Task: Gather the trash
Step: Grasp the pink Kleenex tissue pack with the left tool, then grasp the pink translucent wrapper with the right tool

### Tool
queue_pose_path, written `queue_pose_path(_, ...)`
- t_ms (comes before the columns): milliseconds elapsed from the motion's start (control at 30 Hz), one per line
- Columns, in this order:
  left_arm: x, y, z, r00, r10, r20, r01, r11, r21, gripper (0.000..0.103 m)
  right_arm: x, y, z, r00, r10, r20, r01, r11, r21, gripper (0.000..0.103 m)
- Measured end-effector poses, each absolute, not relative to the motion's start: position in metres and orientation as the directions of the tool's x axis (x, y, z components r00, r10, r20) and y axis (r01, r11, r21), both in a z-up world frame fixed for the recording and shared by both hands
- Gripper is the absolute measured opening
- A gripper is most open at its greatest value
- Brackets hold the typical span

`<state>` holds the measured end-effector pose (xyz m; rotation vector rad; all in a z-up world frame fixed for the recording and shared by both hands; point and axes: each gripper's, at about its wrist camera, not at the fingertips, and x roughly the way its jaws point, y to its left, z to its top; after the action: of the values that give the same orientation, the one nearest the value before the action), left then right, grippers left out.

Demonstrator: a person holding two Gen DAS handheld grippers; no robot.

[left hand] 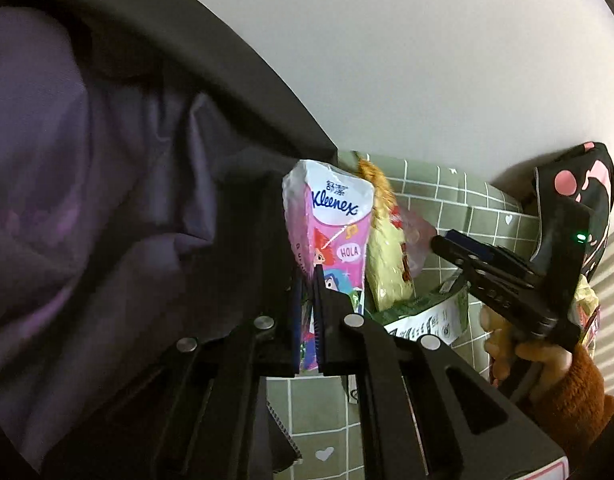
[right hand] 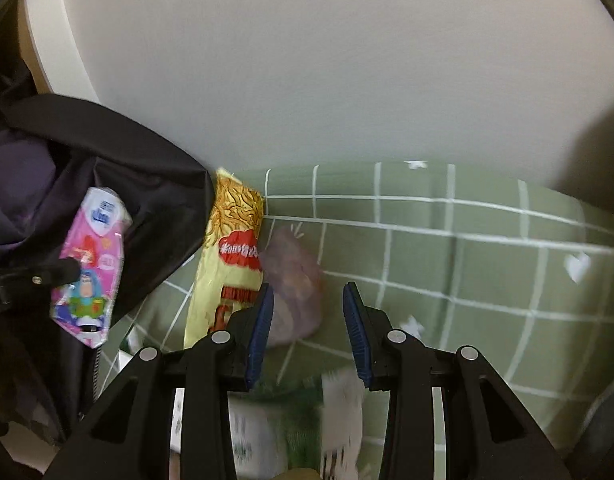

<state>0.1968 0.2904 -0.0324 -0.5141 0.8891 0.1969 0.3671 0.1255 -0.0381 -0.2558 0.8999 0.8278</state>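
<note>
Left gripper [left hand: 307,320] is clamped on the pink Kleenex packet [left hand: 331,232], centre frame, against the dark bag [left hand: 107,200] at left. Right gripper [right hand: 307,328] stands apart, gripping nothing; the yellow noodle wrapper [right hand: 231,256] lies just left of its left finger on the green checked cloth [right hand: 467,260].

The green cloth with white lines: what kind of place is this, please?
Probably a home room, with a table against a plain white wall. The green checked tablecloth with small hearts, a Kleenex tissue pack and a yellow snack wrapper suggest household use. I cannot tell which room.
</note>
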Motion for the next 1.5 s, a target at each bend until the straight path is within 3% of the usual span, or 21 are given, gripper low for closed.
queue_pose_path(133, 0.197, 0.288, -0.034, 0.627, -0.054, -0.778, -0.349, 0.873, -0.341, 0.005, 0.372, 0.139, -0.048, 0.341, 0.496, -0.799, -0.741, 0.665, 0.097, 0.032)
queue_pose_path(200, 0.201, 0.285, -0.037, 0.622, -0.061, -0.781, -0.331, 0.883, -0.333, 0.005, 0.375, 0.143, -0.053, 0.338, 0.477, -0.811, -0.735, 0.672, 0.089, 0.026)
queue_pose_path(267, 0.204, 0.284, -0.037, 0.624, -0.068, -0.778, -0.314, 0.89, -0.33, 0.005, 0.378, 0.146, -0.056, 0.338, 0.456, -0.823, -0.728, 0.681, 0.078, 0.014)
queue_pose_path(400, 0.209, 0.285, -0.032, 0.64, -0.082, -0.764, -0.292, 0.894, -0.341, 0.005, 0.375, 0.147, -0.05, 0.35, 0.43, -0.832, -0.736, 0.675, 0.039, 0.004)
queue_pose_path(1167, 0.227, 0.236, 0.01, 0.699, -0.17, -0.694, -0.126, 0.927, -0.353, 0.005, 0.34, 0.007, 0.05, 0.555, 0.42, -0.718, -0.59, 0.807, 0.016, 0.003)
queue_pose_path(1500, 0.228, 0.184, 0.053, 0.736, -0.276, -0.618, 0.065, 0.938, -0.341, 0.005, 0.295, -0.05, 0.094, 0.693, 0.362, -0.623, -0.476, 0.879, -0.019, 0.003)
